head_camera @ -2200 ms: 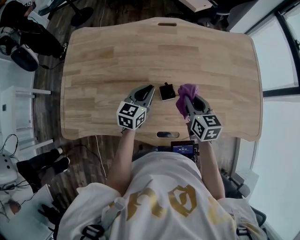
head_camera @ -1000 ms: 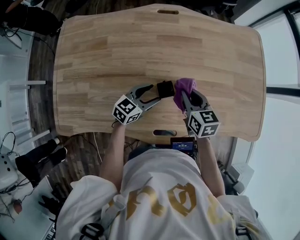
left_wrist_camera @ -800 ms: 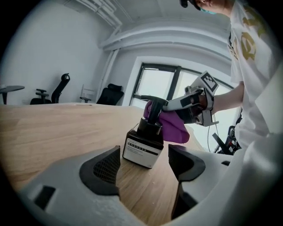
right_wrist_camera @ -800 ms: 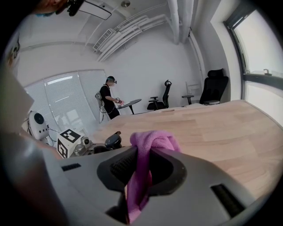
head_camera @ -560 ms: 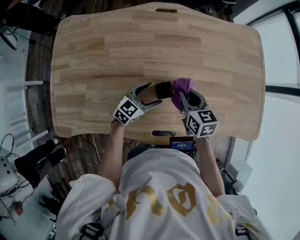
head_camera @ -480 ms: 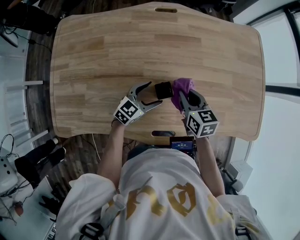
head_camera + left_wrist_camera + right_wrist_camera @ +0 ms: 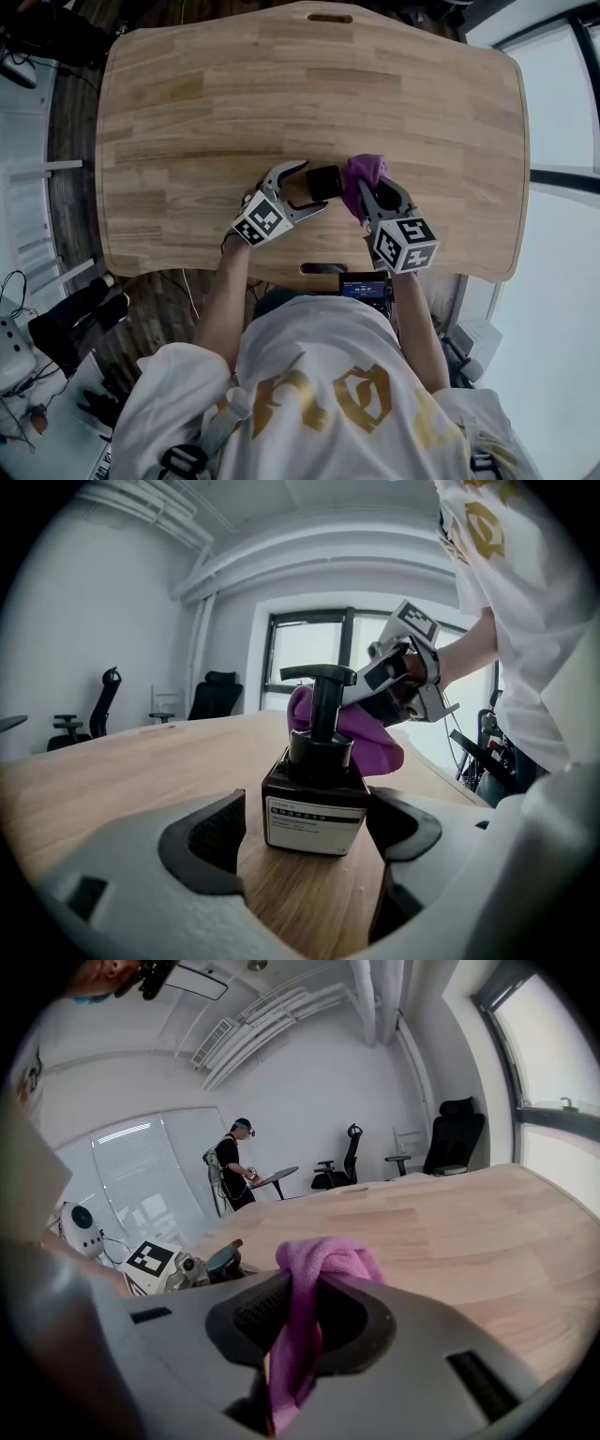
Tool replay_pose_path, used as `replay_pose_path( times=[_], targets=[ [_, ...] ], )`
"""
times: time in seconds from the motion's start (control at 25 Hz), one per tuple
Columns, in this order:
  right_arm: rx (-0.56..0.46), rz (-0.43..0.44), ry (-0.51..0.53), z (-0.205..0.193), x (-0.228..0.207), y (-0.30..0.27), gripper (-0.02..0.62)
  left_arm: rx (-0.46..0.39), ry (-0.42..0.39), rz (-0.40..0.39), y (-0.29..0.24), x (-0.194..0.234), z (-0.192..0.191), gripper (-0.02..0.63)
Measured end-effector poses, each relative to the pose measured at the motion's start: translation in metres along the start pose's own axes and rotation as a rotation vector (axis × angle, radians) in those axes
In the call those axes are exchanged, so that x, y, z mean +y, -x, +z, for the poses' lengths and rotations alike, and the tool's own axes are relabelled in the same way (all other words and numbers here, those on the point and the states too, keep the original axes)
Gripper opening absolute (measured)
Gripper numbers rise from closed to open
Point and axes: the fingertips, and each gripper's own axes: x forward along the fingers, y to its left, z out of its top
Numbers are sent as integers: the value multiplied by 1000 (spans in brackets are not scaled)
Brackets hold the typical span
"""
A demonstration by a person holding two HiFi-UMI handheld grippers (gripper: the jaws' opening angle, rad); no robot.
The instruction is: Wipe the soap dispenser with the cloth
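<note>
Tabletop (image 7: pixel 309 84) of pale wood is carrying the work near its front edge. At left, the left tongs (image 7: pixel 311 834) are lying low over the wood, with the left marker cube (image 7: pixel 261 223) facing up in the head view. Their jaws have just been opening and are standing wide apart. The soap dispenser (image 7: pixel 314 794) is standing upright on the tabletop between them. In the left gripper view a clear gap is showing between the left pad and the bottle. The right pad is sitting just beside the bottle's other side, and contact there cannot be made out. The dispenser is showing as a dark square bottle with a pale label and a black pump head, spout pointing to that view's left.

Just right of it, the purple cloth (image 7: pixel 366 173) is bunching close against the pump neck; whether it is touching cannot be told. The right tongs (image 7: pixel 302 1326) are gripping the cloth. The jaws are pressing together on a fold, one lump is sticking out past the tips and the remainder is hanging down between the fingers. The right marker cube (image 7: pixel 405 246) is sitting nearer the person (image 7: pixel 309 394). Both tongs are angling in toward the dispenser from the near edge. At far right, a window (image 7: pixel 562 112) is showing bright beyond the tabletop.
</note>
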Motion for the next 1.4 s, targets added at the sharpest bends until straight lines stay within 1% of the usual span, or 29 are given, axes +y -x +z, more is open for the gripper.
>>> replay_pose_path(
  times=[0.08, 0.32, 0.4, 0.68, 1.04, 1.4],
  targets=[
    [2, 4, 0, 0, 0, -2, 64, 14, -11, -10, -3, 0, -2, 364],
    [4, 9, -2, 1, 0, -4, 64, 53, -95, -39, -12, -5, -2, 364],
    [4, 6, -6, 0, -2, -3, 64, 62, -109, -47, -16, -6, -2, 364],
    [5, -1, -15, -1, -5, -3, 64, 75, -127, -79, -26, -9, 3, 364],
    [4, -4, -28, 1, -5, -6, 64, 74, -122, -71, -31, -10, 5, 364],
    [6, -10, -37, 2, -9, -8, 64, 110, -136, -61, -38, -9, 3, 364]
  ],
)
